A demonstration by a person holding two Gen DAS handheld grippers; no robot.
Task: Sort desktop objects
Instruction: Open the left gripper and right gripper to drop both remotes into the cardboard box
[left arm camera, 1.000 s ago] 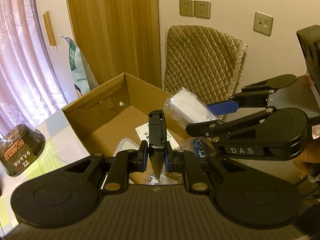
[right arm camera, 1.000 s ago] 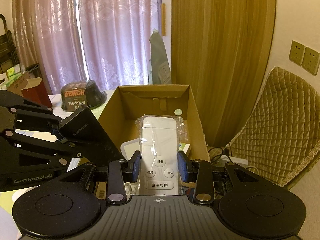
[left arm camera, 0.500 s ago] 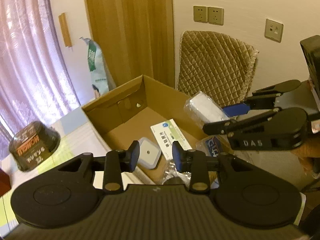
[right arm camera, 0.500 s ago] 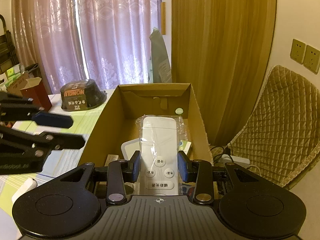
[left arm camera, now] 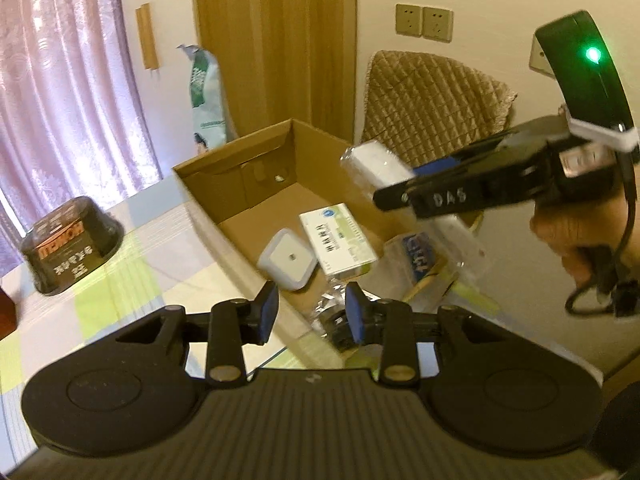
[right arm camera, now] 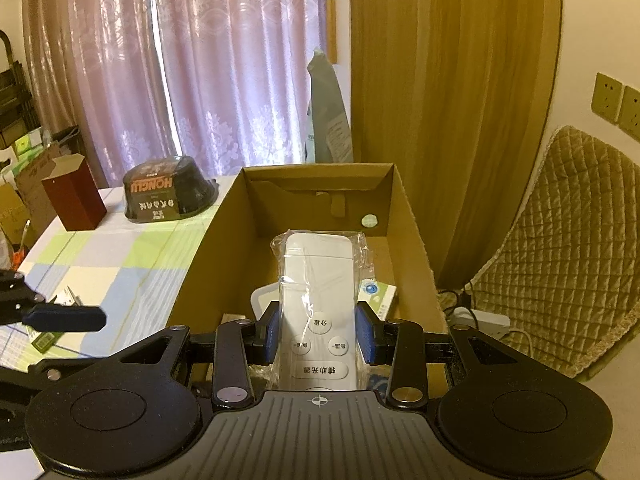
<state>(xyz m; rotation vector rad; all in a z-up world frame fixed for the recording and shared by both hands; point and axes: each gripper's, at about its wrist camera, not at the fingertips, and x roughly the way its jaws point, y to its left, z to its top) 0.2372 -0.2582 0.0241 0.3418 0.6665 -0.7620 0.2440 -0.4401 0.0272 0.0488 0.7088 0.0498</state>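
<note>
While I hold both claws over the table: the cardboard box (right arm camera: 416,248) stands open ahead of me.
My right claw (right arm camera: 319,338): pinching the white remote (right arm camera: 318,300), still in its clear plastic bag, by its lower half.
Remote's place: between my blue pads (right arm camera: 271,332), its far end reaching out above the box's inside.
My left claw (left arm camera: 311,317): spread wide, nothing between the fingers, above the box's near corner.
Inside the box: a white square puck (left arm camera: 286,259) just beside a white-green carton (left arm camera: 337,237).
On the tablecloth (right arm camera: 120,264): a dark bowl (right arm camera: 170,195) and a red box (right arm camera: 74,196), well apart from my claws.
</note>
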